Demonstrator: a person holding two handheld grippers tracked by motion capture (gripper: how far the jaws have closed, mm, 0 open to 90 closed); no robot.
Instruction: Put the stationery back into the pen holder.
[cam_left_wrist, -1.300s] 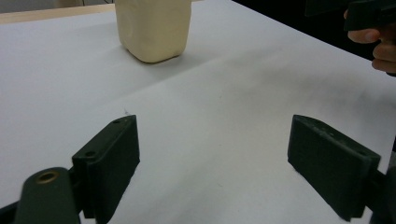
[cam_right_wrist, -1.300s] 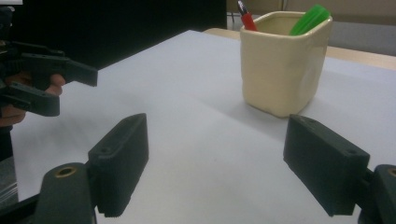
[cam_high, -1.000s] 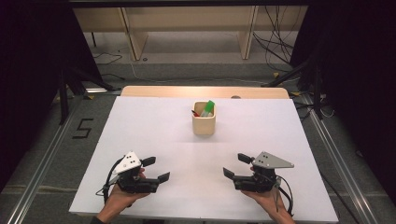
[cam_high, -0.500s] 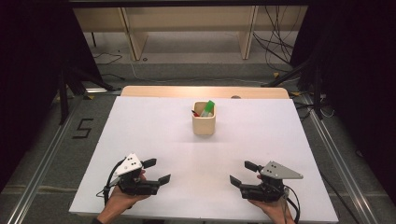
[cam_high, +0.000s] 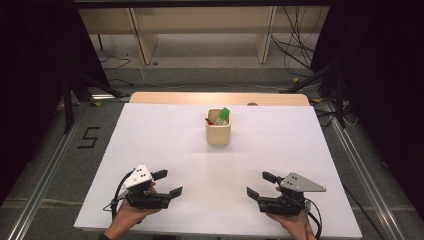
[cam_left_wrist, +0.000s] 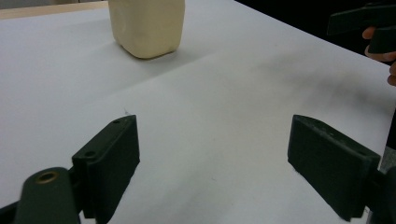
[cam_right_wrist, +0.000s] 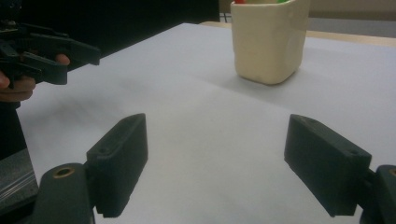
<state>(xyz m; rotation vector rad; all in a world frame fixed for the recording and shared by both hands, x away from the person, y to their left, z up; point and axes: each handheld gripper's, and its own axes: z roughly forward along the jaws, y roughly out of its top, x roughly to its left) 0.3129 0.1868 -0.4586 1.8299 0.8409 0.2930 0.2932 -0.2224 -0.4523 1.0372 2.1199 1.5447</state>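
My left gripper (cam_high: 168, 183) and right gripper (cam_high: 260, 184) both gape wide and carry nothing. The cream cup (cam_high: 218, 132) stands at twelve o'clock, mid-table, pens (cam_high: 221, 116) inside. It looks light, rigid and smooth; I'd pinch its flat side walls.

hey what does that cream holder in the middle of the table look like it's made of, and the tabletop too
The cream holder looks like matte moulded plastic or maybe unglazed ceramic: rounded corners, slightly uneven walls, no shine. The tabletop seems a smooth matte white sheet or laminate, showing only soft shadows and no grain.
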